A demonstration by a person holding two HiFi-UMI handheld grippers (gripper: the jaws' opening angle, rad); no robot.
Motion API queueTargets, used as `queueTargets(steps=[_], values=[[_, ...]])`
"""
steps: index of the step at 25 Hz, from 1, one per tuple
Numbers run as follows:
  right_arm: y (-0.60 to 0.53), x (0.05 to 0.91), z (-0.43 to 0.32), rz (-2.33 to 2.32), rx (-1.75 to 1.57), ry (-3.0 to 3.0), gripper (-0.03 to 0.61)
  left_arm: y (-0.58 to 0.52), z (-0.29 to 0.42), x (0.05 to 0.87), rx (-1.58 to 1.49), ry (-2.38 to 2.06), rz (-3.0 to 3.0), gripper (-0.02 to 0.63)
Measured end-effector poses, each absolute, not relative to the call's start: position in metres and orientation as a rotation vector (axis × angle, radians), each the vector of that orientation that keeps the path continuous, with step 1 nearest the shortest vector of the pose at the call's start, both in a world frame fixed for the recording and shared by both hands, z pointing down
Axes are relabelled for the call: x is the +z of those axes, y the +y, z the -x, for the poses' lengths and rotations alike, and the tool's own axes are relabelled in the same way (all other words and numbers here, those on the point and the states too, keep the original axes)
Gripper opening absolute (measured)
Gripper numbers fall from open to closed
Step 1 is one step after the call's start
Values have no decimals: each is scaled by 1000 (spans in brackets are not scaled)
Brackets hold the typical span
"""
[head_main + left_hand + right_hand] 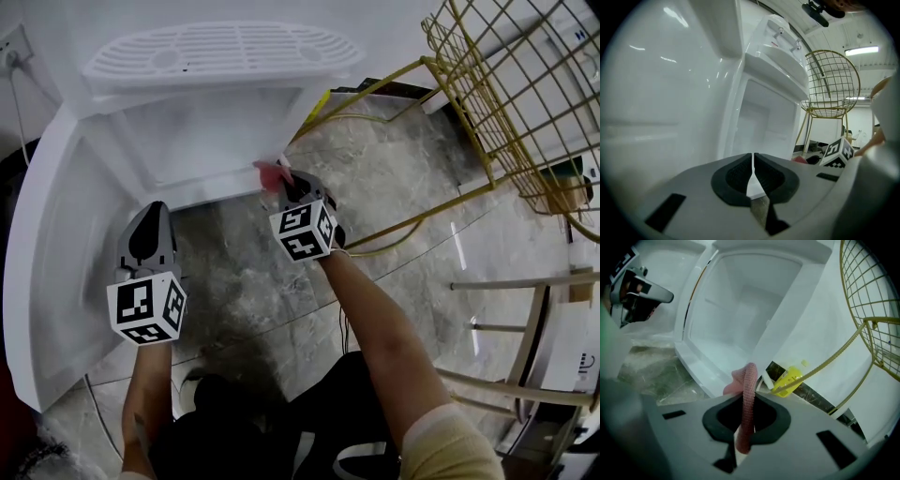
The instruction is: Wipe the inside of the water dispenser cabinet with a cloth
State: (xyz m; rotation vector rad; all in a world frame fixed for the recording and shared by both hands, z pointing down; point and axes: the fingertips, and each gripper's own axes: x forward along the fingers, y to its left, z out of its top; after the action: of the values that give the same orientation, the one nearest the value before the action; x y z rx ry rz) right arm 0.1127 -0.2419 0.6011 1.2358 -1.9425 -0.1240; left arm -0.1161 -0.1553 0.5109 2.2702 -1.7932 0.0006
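I read right gripper (746, 414) clenched on pink cloth (749, 380). Cloth protrudes past jaws, at lower right corner of cabinet (202, 141) opening. Left gripper (753, 169) jaws pressed together, nothing between, beside open door (42, 253).

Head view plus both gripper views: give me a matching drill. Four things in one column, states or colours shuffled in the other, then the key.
Things:
1. left gripper
2. right gripper
3. cabinet door
4. wire chair

States or colours:
A. gold frame
B. shut, nothing between the jaws
C. white, swung open
D. shut on the pink cloth

Pairs: 1-B, 2-D, 3-C, 4-A
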Motion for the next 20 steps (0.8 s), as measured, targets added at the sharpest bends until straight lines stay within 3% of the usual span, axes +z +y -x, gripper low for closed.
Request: queueTargets(steps=[20], values=[[-237,417,-14,-1306,-1027,-2034,26,-166,137,471,-72,-1893,-2274,26]])
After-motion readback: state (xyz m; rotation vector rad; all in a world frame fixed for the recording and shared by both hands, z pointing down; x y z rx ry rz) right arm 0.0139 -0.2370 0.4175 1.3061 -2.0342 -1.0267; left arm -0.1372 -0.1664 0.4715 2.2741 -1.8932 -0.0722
